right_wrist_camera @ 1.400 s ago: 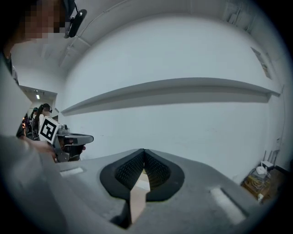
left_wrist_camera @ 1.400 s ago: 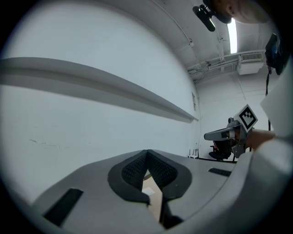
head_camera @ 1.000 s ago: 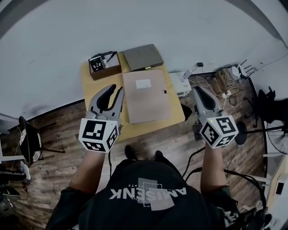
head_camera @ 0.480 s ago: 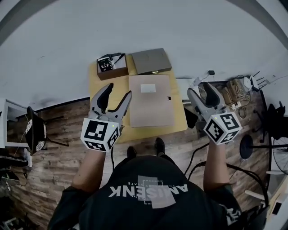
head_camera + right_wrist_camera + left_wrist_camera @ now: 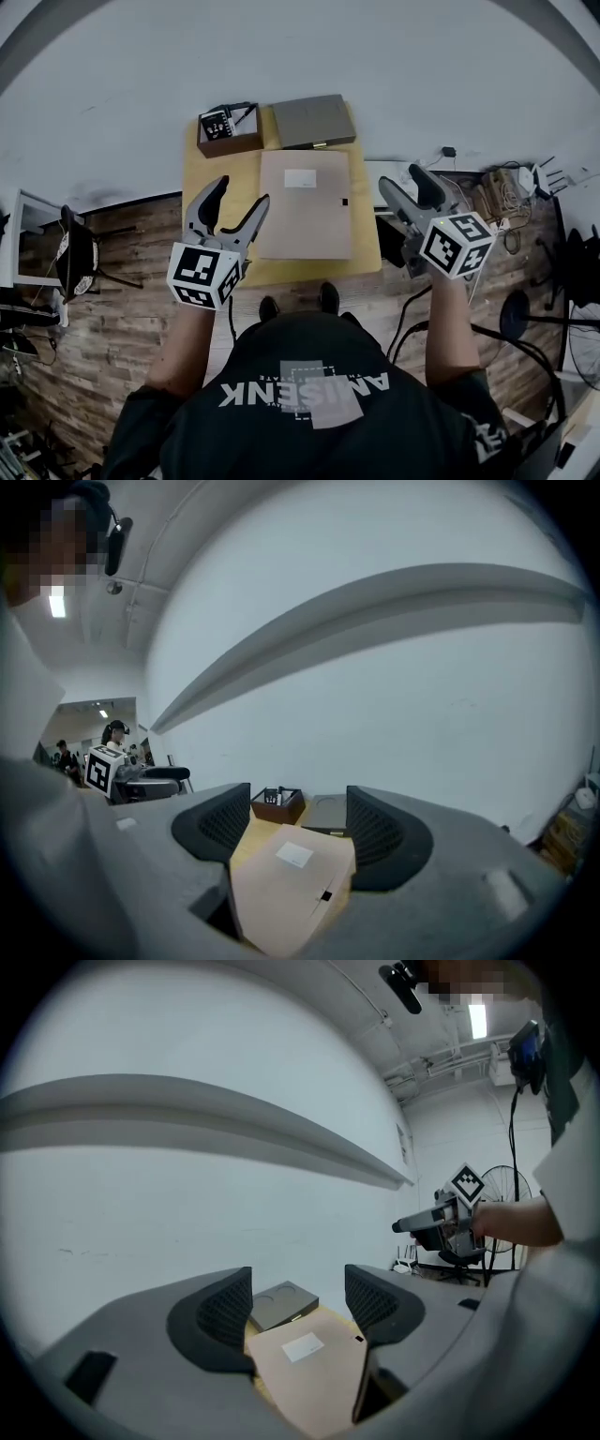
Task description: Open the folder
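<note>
Both jaws of the left tongs [image 5: 241,190] stand apart and are opening, with nothing between them, above the left side of the yellow worktop [image 5: 202,178]. The closed tan folder [image 5: 305,202] lies flat at mid-worktop, just right of them and untouched. The right tongs [image 5: 401,178], likewise spreading and empty, hang beyond the folder's right edge, past the worktop's side.

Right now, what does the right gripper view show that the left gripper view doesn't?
Only the right gripper view: the brown tray of small items and the left gripper. Only the left gripper view: the right gripper. Both: the closed folder, the grey box, and each gripper's own fingers opening, gripping nothing.
</note>
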`<move>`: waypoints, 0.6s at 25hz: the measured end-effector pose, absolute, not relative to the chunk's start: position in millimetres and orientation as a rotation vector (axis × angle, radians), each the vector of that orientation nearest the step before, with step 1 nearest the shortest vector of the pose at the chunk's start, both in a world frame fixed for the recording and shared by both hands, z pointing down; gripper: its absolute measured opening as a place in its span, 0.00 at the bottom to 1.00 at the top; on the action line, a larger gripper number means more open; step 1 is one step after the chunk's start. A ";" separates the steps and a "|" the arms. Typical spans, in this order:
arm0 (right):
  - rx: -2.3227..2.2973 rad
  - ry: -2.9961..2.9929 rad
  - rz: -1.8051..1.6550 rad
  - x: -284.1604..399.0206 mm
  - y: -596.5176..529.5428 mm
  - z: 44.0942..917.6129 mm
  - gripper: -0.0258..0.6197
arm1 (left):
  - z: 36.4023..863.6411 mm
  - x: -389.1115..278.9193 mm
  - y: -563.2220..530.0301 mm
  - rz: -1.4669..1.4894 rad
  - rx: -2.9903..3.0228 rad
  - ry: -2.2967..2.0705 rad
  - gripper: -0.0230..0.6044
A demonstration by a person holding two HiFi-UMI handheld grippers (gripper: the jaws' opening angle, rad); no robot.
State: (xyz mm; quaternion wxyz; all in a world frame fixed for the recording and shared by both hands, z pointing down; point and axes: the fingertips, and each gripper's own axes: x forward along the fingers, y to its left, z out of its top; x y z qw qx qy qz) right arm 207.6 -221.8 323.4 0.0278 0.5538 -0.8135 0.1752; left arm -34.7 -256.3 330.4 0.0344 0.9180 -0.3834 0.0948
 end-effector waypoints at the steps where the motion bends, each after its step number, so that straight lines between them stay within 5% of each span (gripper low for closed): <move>1: 1.698 -2.515 0.586 209.5 -223.3 331.3 0.51 | 336.3 -30.5 -254.5 0.302 2.825 -1.170 0.51; 15: 1.469 -2.366 1.082 222.7 -241.1 487.9 0.51 | 459.5 33.9 -224.9 0.742 2.758 -0.968 0.51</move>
